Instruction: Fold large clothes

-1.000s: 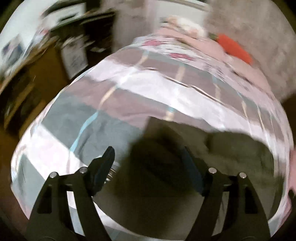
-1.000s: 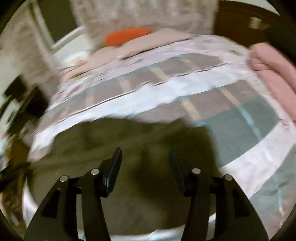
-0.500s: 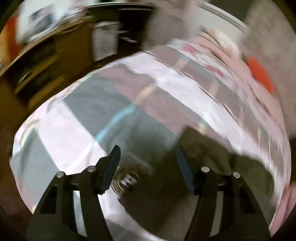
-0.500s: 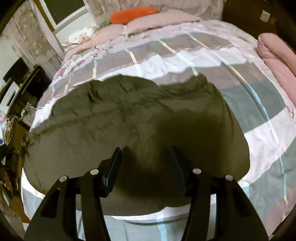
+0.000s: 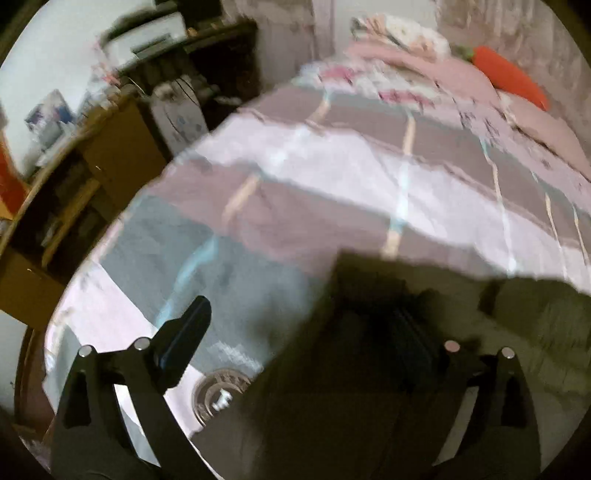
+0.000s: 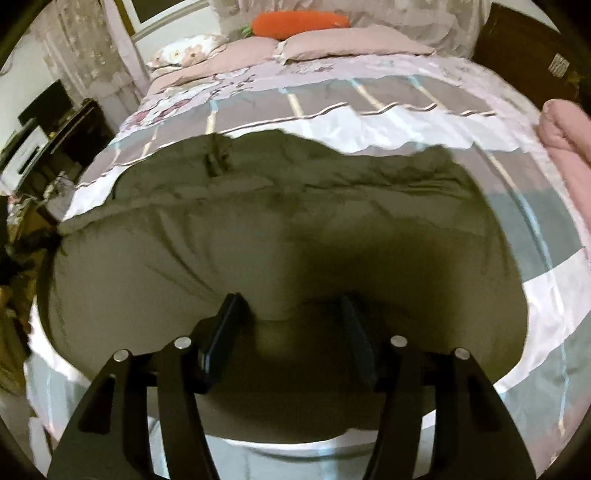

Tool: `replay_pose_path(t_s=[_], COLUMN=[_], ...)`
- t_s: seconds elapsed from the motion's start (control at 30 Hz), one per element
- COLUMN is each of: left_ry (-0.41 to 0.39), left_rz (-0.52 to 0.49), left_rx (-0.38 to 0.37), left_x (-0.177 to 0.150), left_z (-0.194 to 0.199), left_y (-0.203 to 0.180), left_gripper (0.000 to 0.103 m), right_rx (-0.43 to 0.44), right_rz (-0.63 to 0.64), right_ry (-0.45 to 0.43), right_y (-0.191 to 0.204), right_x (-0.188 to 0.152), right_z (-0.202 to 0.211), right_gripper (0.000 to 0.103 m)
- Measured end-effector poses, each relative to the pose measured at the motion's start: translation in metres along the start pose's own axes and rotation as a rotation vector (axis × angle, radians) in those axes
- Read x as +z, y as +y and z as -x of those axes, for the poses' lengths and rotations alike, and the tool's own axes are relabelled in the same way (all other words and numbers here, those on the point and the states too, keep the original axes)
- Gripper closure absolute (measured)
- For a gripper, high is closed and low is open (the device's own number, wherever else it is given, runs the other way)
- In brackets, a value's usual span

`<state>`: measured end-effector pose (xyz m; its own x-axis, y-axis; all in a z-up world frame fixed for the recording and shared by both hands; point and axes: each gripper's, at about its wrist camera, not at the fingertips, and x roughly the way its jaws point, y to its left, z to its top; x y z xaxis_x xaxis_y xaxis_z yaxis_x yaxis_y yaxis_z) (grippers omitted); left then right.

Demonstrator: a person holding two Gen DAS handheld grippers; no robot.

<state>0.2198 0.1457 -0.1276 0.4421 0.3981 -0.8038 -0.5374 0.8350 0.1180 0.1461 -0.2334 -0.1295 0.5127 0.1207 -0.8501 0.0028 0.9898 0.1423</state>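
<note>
A large olive-green garment (image 6: 280,236) lies spread and rumpled across the near half of a bed covered by a striped quilt (image 6: 406,122). Beyond the garment, pink pillows (image 6: 332,46) and an orange carrot-shaped cushion (image 6: 299,22) sit at the headboard end. A folded pink blanket (image 6: 565,136) lies to its right. The right gripper (image 6: 291,332) hovers over the garment's near edge, fingers spread. The left gripper (image 5: 306,332) hangs over the garment's left corner, also spread wide.
</note>
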Motion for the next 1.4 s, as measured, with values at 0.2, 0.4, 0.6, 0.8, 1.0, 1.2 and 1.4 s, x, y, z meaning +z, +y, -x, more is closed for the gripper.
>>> replay_pose_path(t_s=[0.2,0.4,0.6,0.8,1.0,1.2,1.4], left_ry=[-0.037,-0.024,0.139,0.178,0.029,0.188,0.044], left_rz=[0.188,-0.081,-0.309,-0.323,-0.199,-0.07,-0.089], left_rx=[-0.049,-0.317,-0.287,-0.123,-0.197,-0.126,-0.295], left_x=[0.019,-0.038,-0.098,-0.1,-0.091,-0.093,-0.105], left_z=[0.033,0.09,0.058,0.034,0.08,0.027,0.105], left_y=[0.046,-0.01,-0.097,-0.129,-0.094,-0.037,-0.011], left_gripper=[0.014,0.026,0.06,0.055,0.036,0.029,0.007], right_rx=[0.004,0.021,0.033,-0.036,-0.132,-0.196,-0.185], right_rz=[-0.089,-0.025,-0.035,0.066,-0.057,-0.22,-0.107], right_ry=[0.049,-0.121,0.049,0.009,-0.107,0.053,-0.164], right_y=[-0.016,0.001,-0.01,0.001,-0.028,-0.077,-0.037], right_x=[0.004,0.01,0.009,0.011,0.02,0.014,0.002], right_z=[-0.007,0.029,-0.035,-0.043,-0.002,-0.031,0.043], right_gripper=[0.044,0.044,0.042,0.038,0.038,0.036,0.015])
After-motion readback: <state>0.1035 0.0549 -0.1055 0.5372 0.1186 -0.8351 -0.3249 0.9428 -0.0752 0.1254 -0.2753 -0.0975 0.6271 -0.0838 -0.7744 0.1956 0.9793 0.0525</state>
